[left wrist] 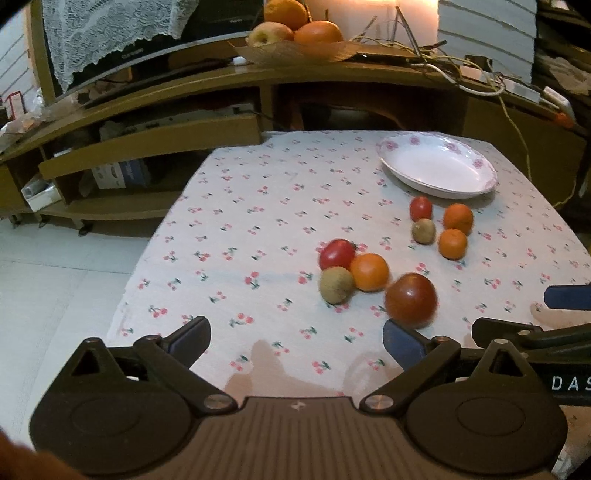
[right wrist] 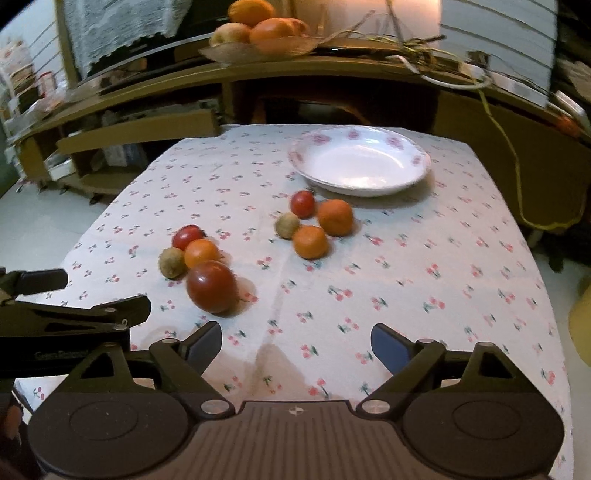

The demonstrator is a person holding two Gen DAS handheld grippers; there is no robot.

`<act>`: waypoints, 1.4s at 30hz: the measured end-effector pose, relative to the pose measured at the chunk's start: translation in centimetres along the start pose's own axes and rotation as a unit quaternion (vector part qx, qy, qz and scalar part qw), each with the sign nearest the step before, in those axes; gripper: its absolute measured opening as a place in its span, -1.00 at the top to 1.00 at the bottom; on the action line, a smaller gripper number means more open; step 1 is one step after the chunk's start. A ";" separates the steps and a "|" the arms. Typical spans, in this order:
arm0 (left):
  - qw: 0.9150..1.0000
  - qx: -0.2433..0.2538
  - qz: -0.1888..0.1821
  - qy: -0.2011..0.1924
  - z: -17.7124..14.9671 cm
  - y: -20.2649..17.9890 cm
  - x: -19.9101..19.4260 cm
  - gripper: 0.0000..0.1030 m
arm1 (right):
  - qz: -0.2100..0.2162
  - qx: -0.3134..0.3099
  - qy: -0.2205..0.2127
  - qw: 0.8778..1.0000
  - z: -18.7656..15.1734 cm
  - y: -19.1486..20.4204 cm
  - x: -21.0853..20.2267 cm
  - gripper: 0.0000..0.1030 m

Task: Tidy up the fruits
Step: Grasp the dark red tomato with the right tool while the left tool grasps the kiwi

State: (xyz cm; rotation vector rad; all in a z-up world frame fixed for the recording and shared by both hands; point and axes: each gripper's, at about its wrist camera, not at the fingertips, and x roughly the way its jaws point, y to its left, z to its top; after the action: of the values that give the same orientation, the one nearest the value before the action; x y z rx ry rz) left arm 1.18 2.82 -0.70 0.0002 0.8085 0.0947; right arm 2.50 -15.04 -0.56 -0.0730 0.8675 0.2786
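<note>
Two clusters of fruit lie on a cherry-print tablecloth (left wrist: pixel 258 206). The near cluster has a large dark red tomato (left wrist: pixel 410 300) (right wrist: pixel 211 286), an orange (left wrist: pixel 369 272) (right wrist: pixel 201 253), a kiwi (left wrist: pixel 336 285) (right wrist: pixel 171 262) and a small tomato (left wrist: pixel 337 254) (right wrist: pixel 187 236). The far cluster has two oranges (left wrist: pixel 458 218) (right wrist: pixel 334 217), (left wrist: pixel 452 243) (right wrist: pixel 310 242), a kiwi (left wrist: pixel 423 231) (right wrist: pixel 287 225) and a tomato (left wrist: pixel 421 208) (right wrist: pixel 303 203). A white floral plate (left wrist: pixel 437 166) (right wrist: pixel 360 158) sits behind, holding nothing. My left gripper (left wrist: pixel 295 341) and right gripper (right wrist: pixel 295 343) are open and empty, low over the near table edge.
A wooden shelf unit (left wrist: pixel 147 110) stands behind the table, with a bowl of oranges and an apple (left wrist: pixel 295 29) on top and cables (left wrist: pixel 480 77) at the right. The white floor (left wrist: pixel 55 277) lies left of the table.
</note>
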 end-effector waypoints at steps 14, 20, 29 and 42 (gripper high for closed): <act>0.999 -0.021 0.031 0.015 0.0 3.1 2.3 -0.96 | 0.108 -0.091 0.031 0.989 3.0 2.6 4.5 -0.47; 1.000 -0.021 0.003 0.016 0.1 2.9 2.7 -0.92 | 0.132 -0.098 0.065 0.984 3.2 3.0 6.2 0.20; 0.999 0.038 -0.034 0.006 1.2 0.1 4.0 -0.70 | 0.130 -0.067 0.071 0.987 3.0 0.6 5.5 0.23; 0.996 0.071 -0.056 0.014 2.1 -1.7 6.7 0.14 | 0.129 -0.033 0.077 0.988 2.8 -1.9 5.1 0.22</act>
State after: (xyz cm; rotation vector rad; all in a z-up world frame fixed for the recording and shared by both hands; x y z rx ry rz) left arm 7.49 1.75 -4.17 0.0873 0.8403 -0.0695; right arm 8.23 -15.30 -2.79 -0.0430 1.0227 0.5501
